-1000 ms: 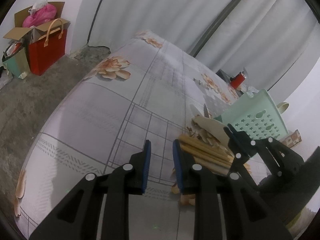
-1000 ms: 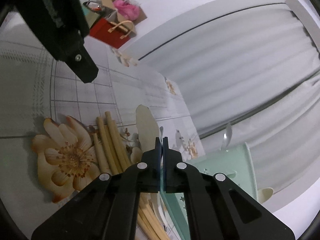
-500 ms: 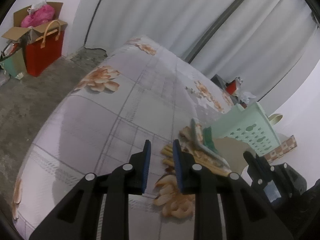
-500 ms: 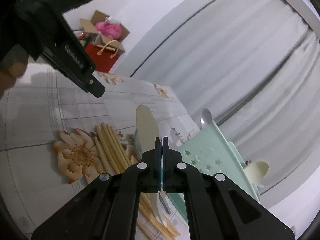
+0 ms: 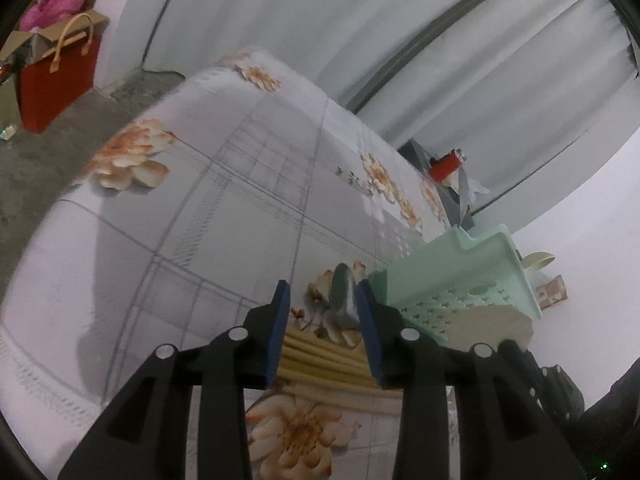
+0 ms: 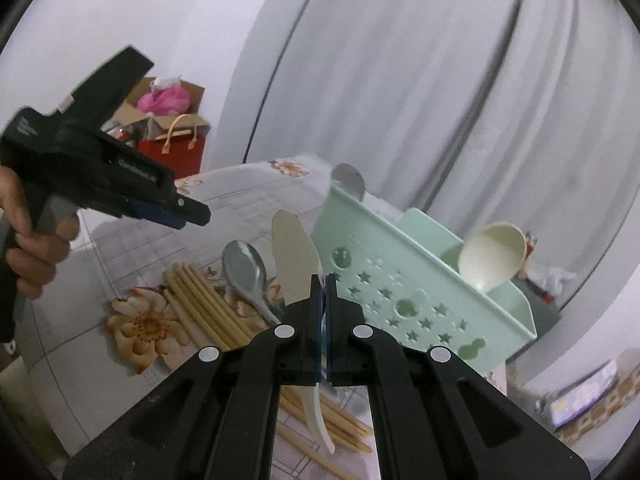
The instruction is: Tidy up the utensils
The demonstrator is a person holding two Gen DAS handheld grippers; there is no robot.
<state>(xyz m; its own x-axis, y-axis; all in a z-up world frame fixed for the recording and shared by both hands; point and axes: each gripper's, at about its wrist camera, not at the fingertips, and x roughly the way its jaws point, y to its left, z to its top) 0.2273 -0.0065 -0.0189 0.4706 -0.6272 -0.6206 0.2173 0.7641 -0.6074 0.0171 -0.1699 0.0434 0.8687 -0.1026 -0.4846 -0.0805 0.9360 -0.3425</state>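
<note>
Right hand-held black gripper [image 6: 322,280] — blue-padded jaws pinched shut on a cream plastic rice paddle [image 6: 294,258], blade pointing to twelve o'clock, handle trailing down toward six.

Left hand-held black gripper [image 5: 322,300] — jaws partly apart, having just been opening, nothing gripped; seen through the gap are the chopsticks and spoon lying below. A person's hand [image 6: 30,236] grips its handle at nine o'clock in the right wrist view.

Bundle of pale wooden chopsticks [image 6: 204,304] — flat on the floral tablecloth [image 5: 224,208], at eight o'clock from the paddle.

Steel spoon [image 6: 246,274] — beside the chopsticks.

Mint-green perforated plastic basket [image 6: 404,300] — at two o'clock, holding a cream ladle [image 6: 494,254].

Red paper bag [image 5: 56,76] — far off on the floor at ten o'clock.
</note>
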